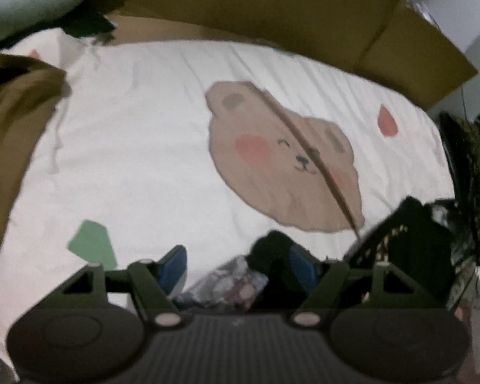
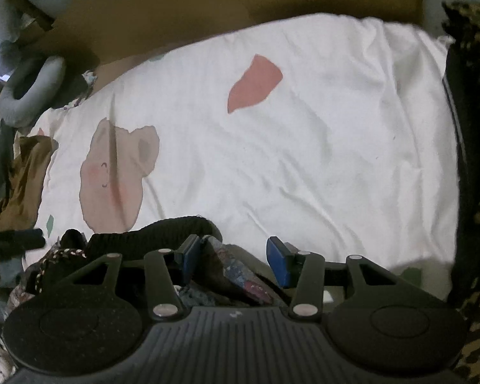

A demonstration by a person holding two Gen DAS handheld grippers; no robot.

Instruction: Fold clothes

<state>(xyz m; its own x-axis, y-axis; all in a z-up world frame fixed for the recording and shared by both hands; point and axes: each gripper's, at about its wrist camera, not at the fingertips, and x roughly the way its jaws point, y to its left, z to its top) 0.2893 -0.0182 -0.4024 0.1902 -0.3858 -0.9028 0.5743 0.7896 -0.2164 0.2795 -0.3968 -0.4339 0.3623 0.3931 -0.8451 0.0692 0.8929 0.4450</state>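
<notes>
A dark patterned garment [image 2: 240, 275] is being shown bunched at the near edge of the white bear-print bedsheet [image 2: 304, 160]. The right gripper [image 2: 236, 260] is being held wide open, cloth lying between its blue pads [image 2: 276, 262] ungripped. The left gripper [image 1: 238, 268] is likewise being held wide open over the same cloth [image 1: 230, 284]. Cardboard [image 1: 272, 9] is being seen at the far side.

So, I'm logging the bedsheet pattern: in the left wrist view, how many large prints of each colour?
Brown bear face: 1
Red patch: 1
Green patch: 1
Total: 3, all on the white sheet.
</notes>
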